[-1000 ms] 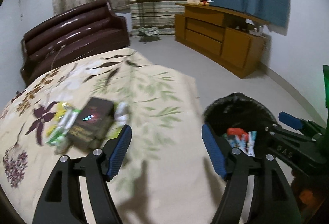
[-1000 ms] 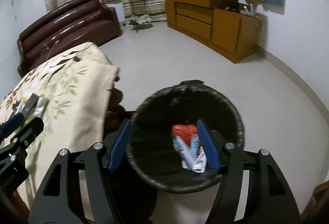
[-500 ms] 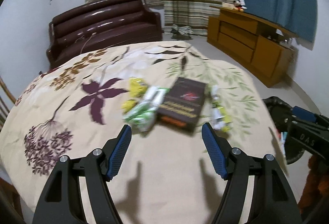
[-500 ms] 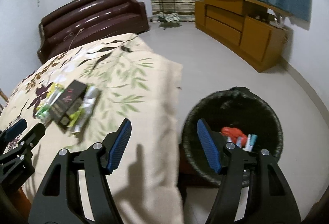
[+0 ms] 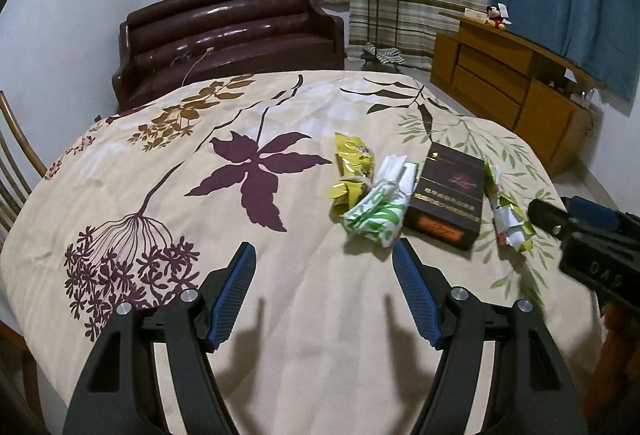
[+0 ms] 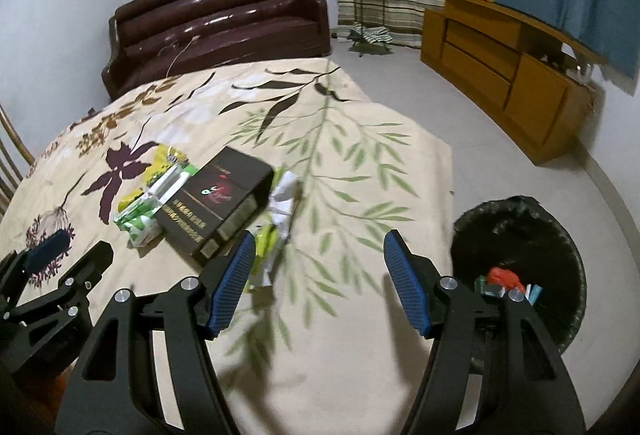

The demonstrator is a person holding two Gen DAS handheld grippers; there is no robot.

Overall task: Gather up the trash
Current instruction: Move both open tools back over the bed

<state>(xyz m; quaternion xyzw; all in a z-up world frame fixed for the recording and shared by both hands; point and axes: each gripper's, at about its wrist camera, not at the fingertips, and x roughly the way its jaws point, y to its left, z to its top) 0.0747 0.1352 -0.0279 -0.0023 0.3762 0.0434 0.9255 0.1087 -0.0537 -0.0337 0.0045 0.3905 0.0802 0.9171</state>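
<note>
Both views have swung away from the bin (image 6: 520,267) and back over the surface (image 5: 280,107) with its floral cloth. A second ago the right camera looked straight down into the bin; now the bin sits at the right edge of that view, on the floor beside the surface, with a red scrap and a few pale wrappers already lying in it. That suggests one drop is done and both hands are returning for more.

The left hand-held gripper (image 5: 324,275) hangs over the cloth with its jaws spread and nothing between them, just short of the white-and-green packet (image 5: 378,211). The right hand-held gripper (image 6: 318,263) is likewise released and empty; its left pad is next to a crumpled wrapper (image 6: 280,219), which is smeared by motion, so I cannot say whether they touch.

The remaining trash lies in one cluster on the near right part of the cloth: a yellow wrapper (image 5: 352,171), the packet, a dark box (image 5: 448,199) and the crumpled wrapper at the box's right. The packet leans against the box's left side.

So the task looks partly done, with at least four pieces left. The left gripper seems best placed for the packet, the right for the crumpled wrapper.
</note>
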